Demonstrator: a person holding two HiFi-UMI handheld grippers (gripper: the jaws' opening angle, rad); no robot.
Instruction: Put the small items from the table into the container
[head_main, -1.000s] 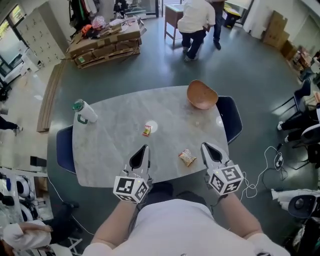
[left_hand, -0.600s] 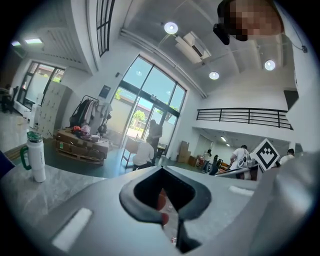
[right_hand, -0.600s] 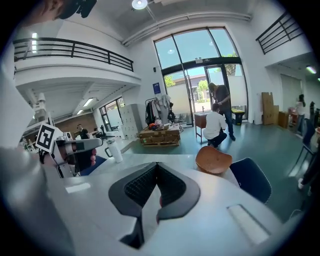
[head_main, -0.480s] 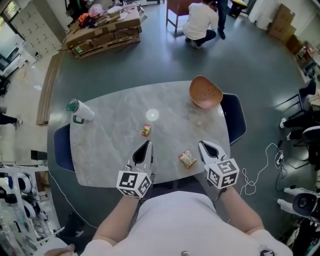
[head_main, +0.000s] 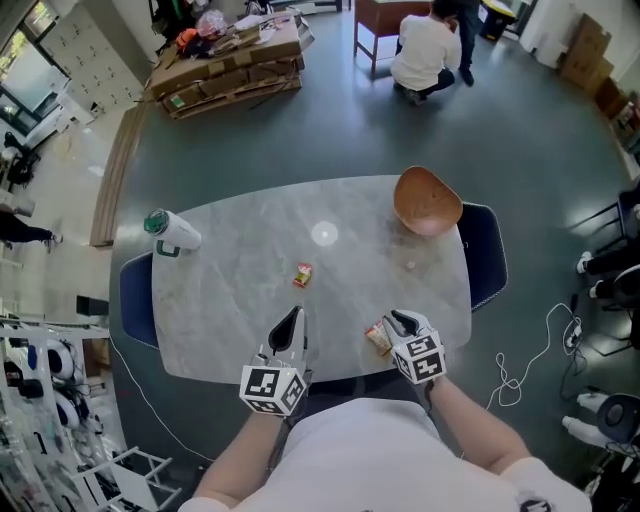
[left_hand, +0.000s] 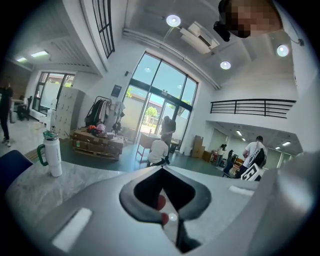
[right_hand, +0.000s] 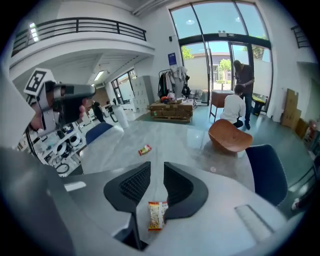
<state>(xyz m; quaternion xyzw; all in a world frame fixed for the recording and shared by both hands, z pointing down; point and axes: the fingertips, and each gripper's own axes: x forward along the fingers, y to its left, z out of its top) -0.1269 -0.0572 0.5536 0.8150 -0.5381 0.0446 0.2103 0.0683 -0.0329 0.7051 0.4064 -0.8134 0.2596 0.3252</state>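
Overhead view; two low, across table (head_main: 230, 290)

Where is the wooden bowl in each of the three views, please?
Head view: the wooden bowl sits upper right of centre, at the far right edge of the table.
Left gripper view: not in it.
Right gripper view: the bowl is right of centre, at the table's far edge.
Shared landmark: the cardboard stack on the floor, also at and.

Two packets (head_main: 303, 274) (head_main: 377, 337), one bowl (head_main: 428, 203), one tumbler (head_main: 172, 230).
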